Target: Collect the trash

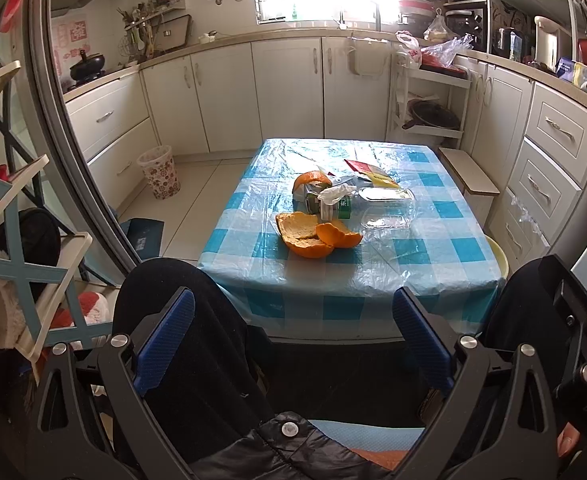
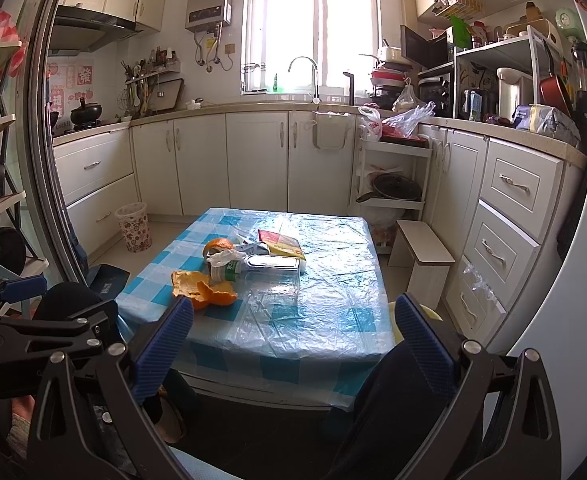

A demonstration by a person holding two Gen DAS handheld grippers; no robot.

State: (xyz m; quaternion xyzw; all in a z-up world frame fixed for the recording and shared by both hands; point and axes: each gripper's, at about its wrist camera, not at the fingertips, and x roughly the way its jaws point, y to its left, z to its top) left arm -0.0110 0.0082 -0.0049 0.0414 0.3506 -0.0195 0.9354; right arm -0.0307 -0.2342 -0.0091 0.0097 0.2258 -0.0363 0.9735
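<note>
**Trash heaped on a checked kitchen table, 2 grippers held back from it**

A low table [image 1: 433, 264] with a blue-and-white checked cloth under clear plastic stands in the middle of a kitchen with white cabinets. All the trash sits in 1 cluster on the table, toward its left half. Nearest the table's front edge lies a large orange peel [image 1: 315, 236] in 2 curled pieces. Just behind it a small green-labelled bottle [image 1: 335, 204] lies with a crumpled white tissue [image 1: 335, 193] on top. Another orange peel [image 1: 311, 180] sits behind the bottle. A clear plastic container [image 1: 387, 216] rests to the right of the bottle, touching the heap, and a red-and-yellow wrapper [image 1: 369, 170] lies toward the table's far edge.

A patterned wastebasket [image 1: 158, 172] stands on the floor well left of the table, beside the cabinets.

The left gripper [image 1: 293, 344] hangs below the table's front edge, its blue pads [image 1: 165, 344] spread wide and grasping nothing. The right gripper [image 2: 293, 348] is likewise spread, released and empty, before the table's front edge.
</note>
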